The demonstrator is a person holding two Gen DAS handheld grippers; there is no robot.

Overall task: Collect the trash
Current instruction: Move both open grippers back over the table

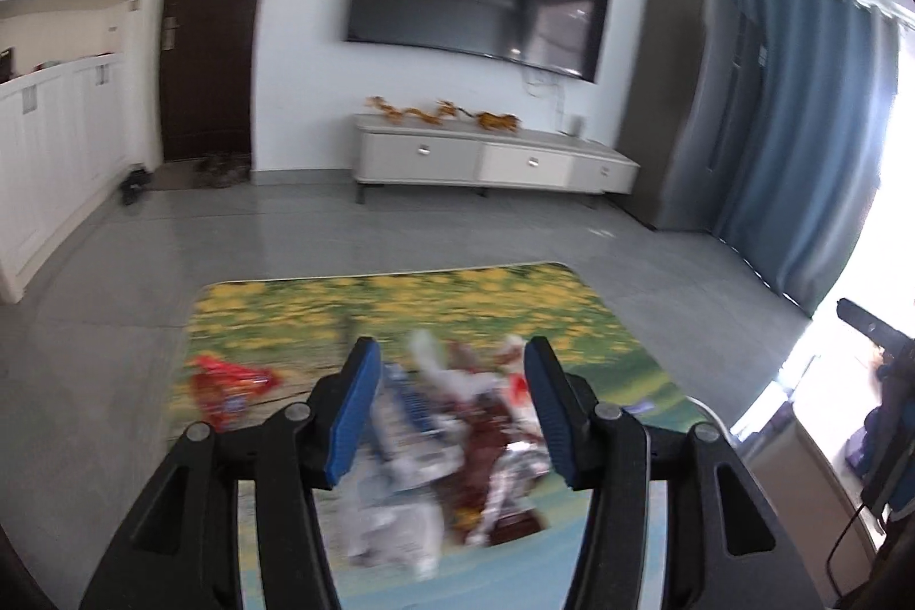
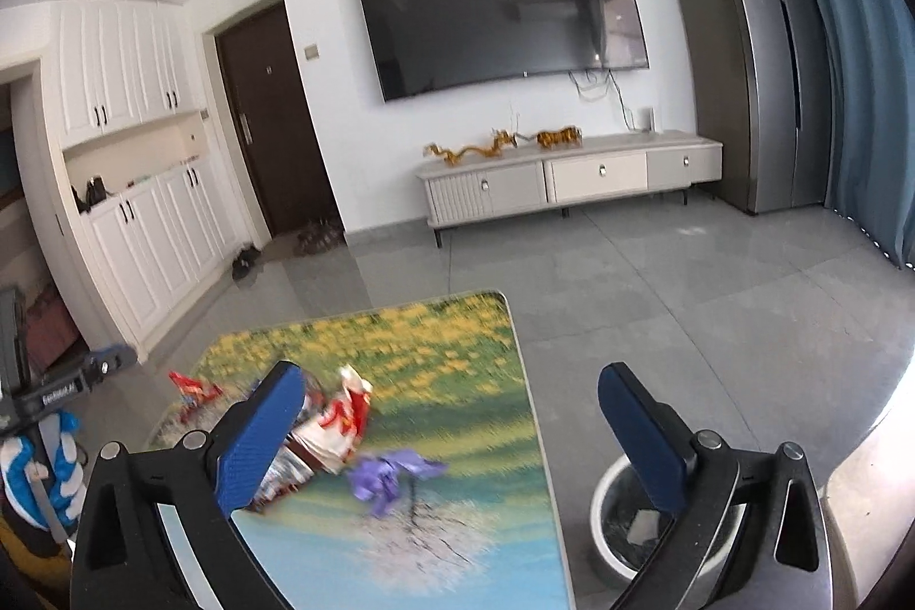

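A heap of crumpled wrappers (image 1: 457,438) — blue-white, dark red, silvery — lies on the table (image 1: 514,290) with its flower-print top, framed between the spread fingers of the left gripper (image 1: 452,410), which grips nothing. A red wrapper (image 1: 226,384) lies apart to the left and a purple scrap (image 2: 389,475) sits nearer the right gripper (image 2: 452,430), whose 2 fingers also stand wide apart and bare. Just beside the table, on the floor, stands a white bin (image 2: 612,524).

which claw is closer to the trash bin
Right. The right claw hangs open with one finger right above the bin beside the table; the left claw is over the wrapper pile.
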